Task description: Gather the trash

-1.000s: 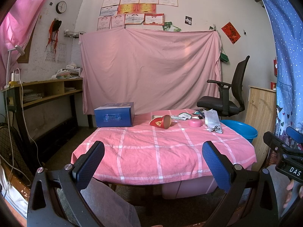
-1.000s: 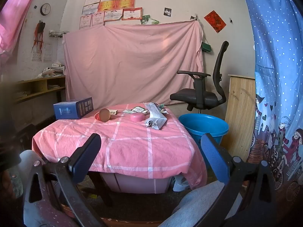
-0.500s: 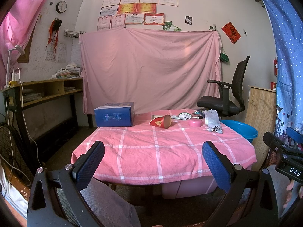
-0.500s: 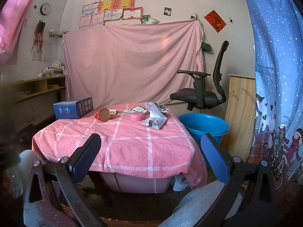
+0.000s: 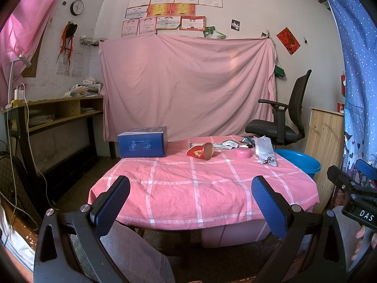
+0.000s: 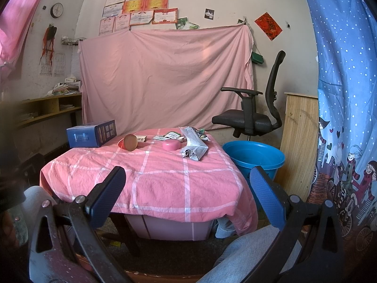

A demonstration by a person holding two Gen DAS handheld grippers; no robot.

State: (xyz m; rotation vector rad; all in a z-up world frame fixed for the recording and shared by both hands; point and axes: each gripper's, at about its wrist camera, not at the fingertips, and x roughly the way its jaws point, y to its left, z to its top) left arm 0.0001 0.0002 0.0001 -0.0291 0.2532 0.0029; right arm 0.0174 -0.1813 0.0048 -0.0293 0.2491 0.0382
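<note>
Bottom of frame, both views: your left gripper (image 5: 190,202) and right gripper (image 6: 186,195) hang w/ blue fingers wide apart, nothing between them, short of the pink checked table (image 6: 146,184). Mid-frame, toward the table's far side: tipped red cup (image 5: 200,151), pink round lid (image 5: 242,153), crumpled silver wrapper (image 6: 193,145) & small packets (image 6: 170,136) behind it. Blue box (image 5: 142,142) sits center-left. Blue bucket (image 6: 254,156) stands on the floor just right of the table, office chair (image 6: 249,118) behind it.
</note>
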